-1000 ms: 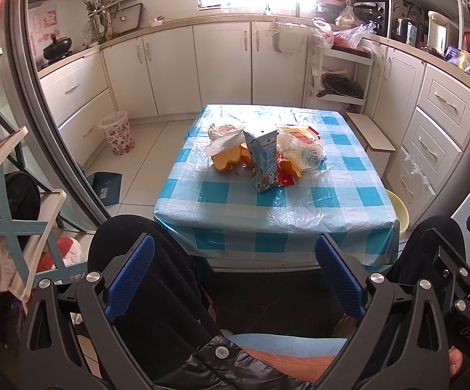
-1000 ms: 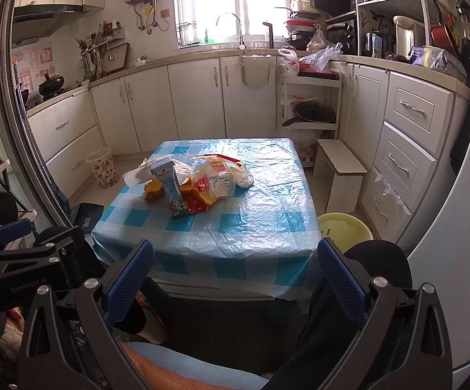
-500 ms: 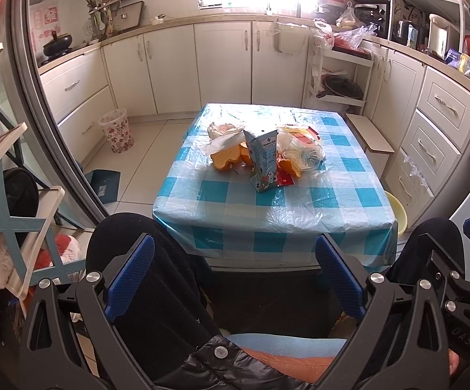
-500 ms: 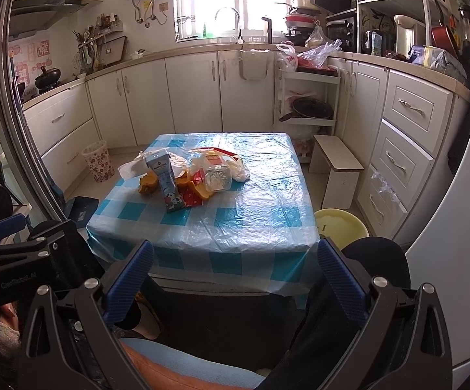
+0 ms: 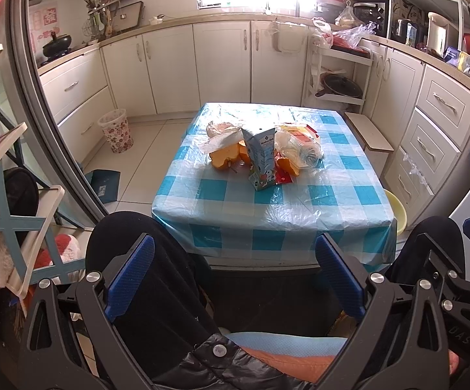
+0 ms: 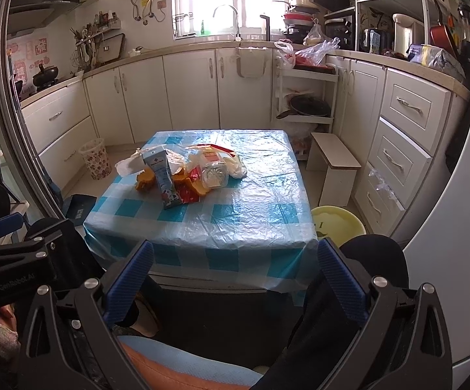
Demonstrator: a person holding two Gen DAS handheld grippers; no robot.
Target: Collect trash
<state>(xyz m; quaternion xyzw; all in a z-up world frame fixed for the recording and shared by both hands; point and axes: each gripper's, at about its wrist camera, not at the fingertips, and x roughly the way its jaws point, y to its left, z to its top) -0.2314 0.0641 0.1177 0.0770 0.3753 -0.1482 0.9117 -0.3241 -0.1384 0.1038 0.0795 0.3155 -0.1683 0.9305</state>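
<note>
Both grippers hung low before the table (image 5: 267,224), well short of its near edge: left gripper (image 5: 235,276) spread wide, empty; right gripper (image 6: 231,279) likewise. The trash pile (image 5: 260,152), blue carton (image 5: 260,162) upright in front, sat mid-table toward the left edge.

On the blue carton (image 5: 260,159) standing among the rubbish on the bench (image 5: 299,201), I read "Member's Mark" near its top; the smaller print below it is too fine for me. In the right wrist view, the body of the left gripper (image 6: 17,279) carries white lettering, "GenRobot.AI". In the left wrist view, the right gripper (image 5: 462,334) shows raised letters "DAS" (the rest is cut off). The pink wall stickers (image 5: 44,22) bear characters I cannot make out.
</note>
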